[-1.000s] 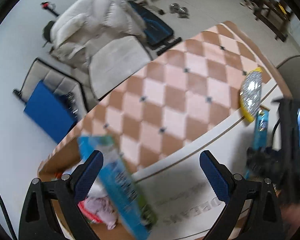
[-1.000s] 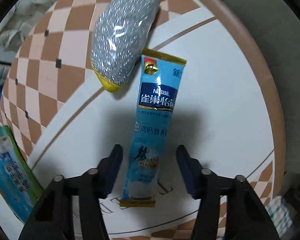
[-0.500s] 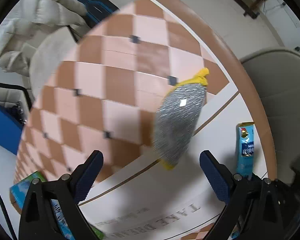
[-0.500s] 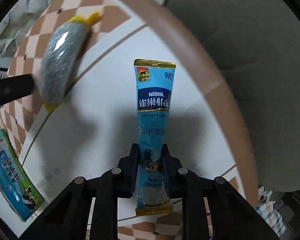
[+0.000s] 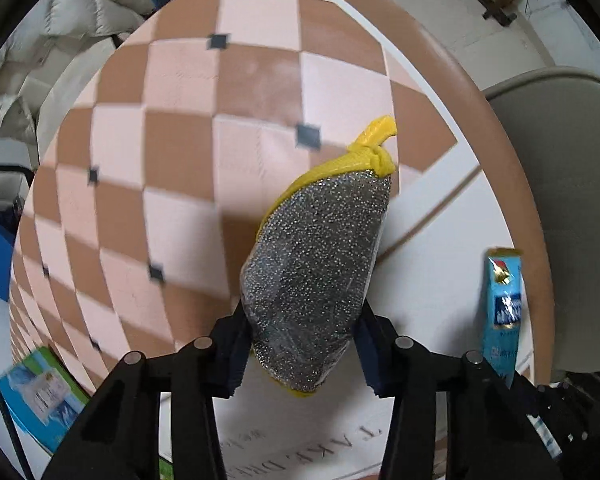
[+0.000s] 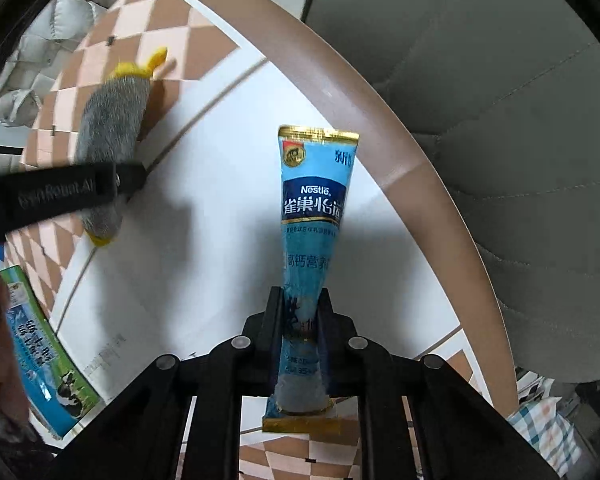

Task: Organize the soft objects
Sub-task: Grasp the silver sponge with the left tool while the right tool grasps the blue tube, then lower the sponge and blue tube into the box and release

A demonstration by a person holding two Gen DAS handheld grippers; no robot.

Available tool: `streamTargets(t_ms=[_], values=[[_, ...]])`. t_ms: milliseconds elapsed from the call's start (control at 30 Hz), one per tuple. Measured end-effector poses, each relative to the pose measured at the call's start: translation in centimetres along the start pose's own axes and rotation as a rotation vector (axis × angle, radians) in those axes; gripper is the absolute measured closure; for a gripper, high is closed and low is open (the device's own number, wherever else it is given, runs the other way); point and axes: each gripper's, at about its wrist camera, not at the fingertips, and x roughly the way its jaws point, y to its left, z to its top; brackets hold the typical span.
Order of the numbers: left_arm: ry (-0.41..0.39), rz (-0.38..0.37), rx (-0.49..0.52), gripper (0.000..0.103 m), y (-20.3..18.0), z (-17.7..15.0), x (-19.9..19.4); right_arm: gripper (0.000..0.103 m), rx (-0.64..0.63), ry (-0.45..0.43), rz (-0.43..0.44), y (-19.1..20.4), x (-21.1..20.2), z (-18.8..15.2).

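A silver scouring sponge with yellow trim (image 5: pixel 316 264) sits between the fingers of my left gripper (image 5: pixel 302 354), which is shut on its near end on the table. It also shows in the right wrist view (image 6: pixel 112 128), with the left gripper's finger (image 6: pixel 60 194) across it. My right gripper (image 6: pixel 300 320) is shut on the lower part of a blue Nestle sachet (image 6: pixel 314 216) and holds it above the white mat. The sachet also shows in the left wrist view (image 5: pixel 504 304).
The checkered table (image 5: pixel 180 128) has a white mat (image 6: pixel 204 240) near its rounded brown edge. A blue-green milk carton (image 6: pixel 36 344) lies at the left, also seen in the left wrist view (image 5: pixel 40 396). A grey chair (image 6: pixel 500 120) stands beyond the edge.
My left gripper moved to the sponge and closed on it. My right gripper closed on the sachet and lifted it off the mat.
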Motion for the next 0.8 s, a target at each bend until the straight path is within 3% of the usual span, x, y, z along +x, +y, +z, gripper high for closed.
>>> streamTargets(t_ms=[33, 233, 367, 533, 700, 800], values=[[-0.010, -0.013, -0.014, 0.060, 0.4, -0.5, -0.5, 0.087, -0.008, -0.006, 0.011, -0.2, -0.4, 1.2], [-0.119, -0.121, -0.128, 0.060, 5.4, -8.4, -6.1, 0.088, -0.123, -0.069, 0.057, 4.5, -3.7, -1.9], [-0.176, -0.204, -0.253, 0.060, 11.9, -15.4, -9.6, 0.088, -0.222, -0.086, 0.124, 9.2, -5.9, -5.2], [-0.200, -0.247, -0.436, 0.060, 22.8, -22.0, -12.1, 0.088, -0.374, -0.080, 0.252, 19.4, -8.0, -11.2], [-0.167, -0.274, -0.581, 0.060, 31.7, -24.0, -10.8, 0.088, -0.516, -0.083, 0.307, 29.4, -8.4, -16.1], [-0.136, -0.313, -0.614, 0.060, 34.3, -24.2, -9.8, 0.088, -0.557, -0.088, 0.301, 33.8, -7.3, -18.2]])
